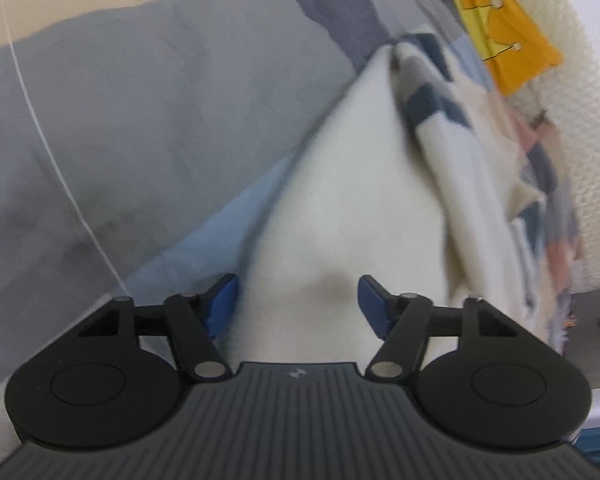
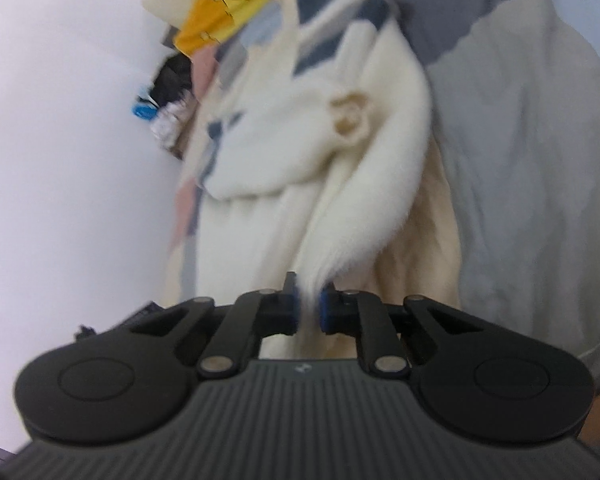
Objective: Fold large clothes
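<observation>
Now | right gripper (image 2: pixel 309 305) pinching cream sweater (image 2: pixel 300 152) edge | left gripper (image 1: pixel 298 302) spread astride its hem | grey bedsheet (image 1: pixel 160 100) leftward bare

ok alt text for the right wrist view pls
The right gripper is shut on a pinched edge of a fluffy white garment with dark blue patches, which stretches away from the jaws over a grey bedsheet. A yellow cloth lies beyond it; the picture is motion-blurred.
</observation>
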